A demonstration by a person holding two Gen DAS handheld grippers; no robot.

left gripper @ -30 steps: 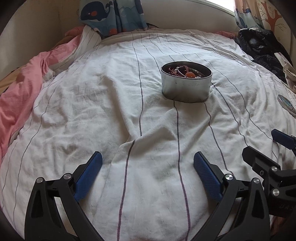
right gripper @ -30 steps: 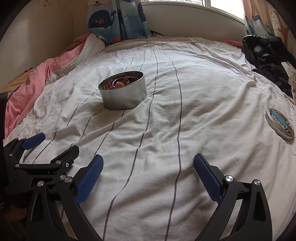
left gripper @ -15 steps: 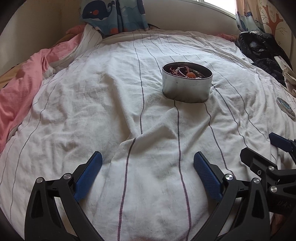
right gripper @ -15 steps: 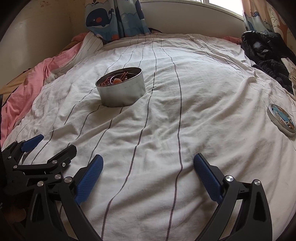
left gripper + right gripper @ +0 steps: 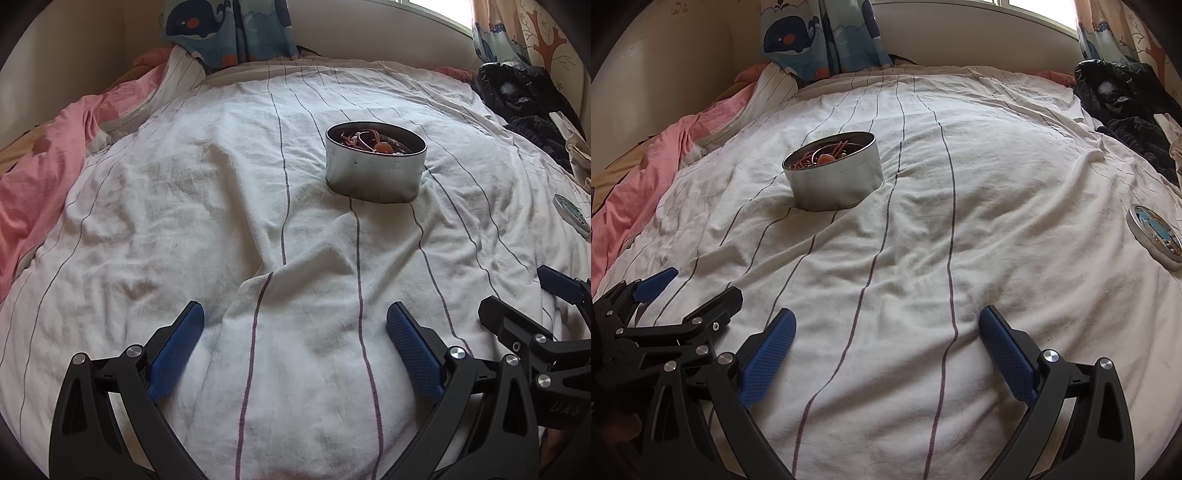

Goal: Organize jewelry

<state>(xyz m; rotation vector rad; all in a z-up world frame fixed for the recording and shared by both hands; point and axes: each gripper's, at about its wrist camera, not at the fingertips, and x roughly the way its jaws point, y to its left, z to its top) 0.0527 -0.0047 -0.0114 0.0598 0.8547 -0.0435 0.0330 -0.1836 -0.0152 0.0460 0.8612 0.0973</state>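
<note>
**Bed, tin, loose jewelry**

Striped white bedsheet [image 5: 184, 206] lies under our fingers: left gripper [image 5: 295, 332] and right gripper [image 5: 886, 332] both spread wide, empty. Ahead, a round metal tin [image 5: 375, 173] holds tangled reddish jewelry [image 5: 365, 142]. Its lid [image 5: 1156, 232] lies well apart, rightward.

tin [image 5: 375, 177] on sheet [image 5: 221, 206] | jewelry [image 5: 369, 142] in tin | lid [image 5: 1154, 232] far right

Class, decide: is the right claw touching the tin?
Apart. The right wrist view shows the open right claw near the camera, with striped sheet between it and the tin.
</note>
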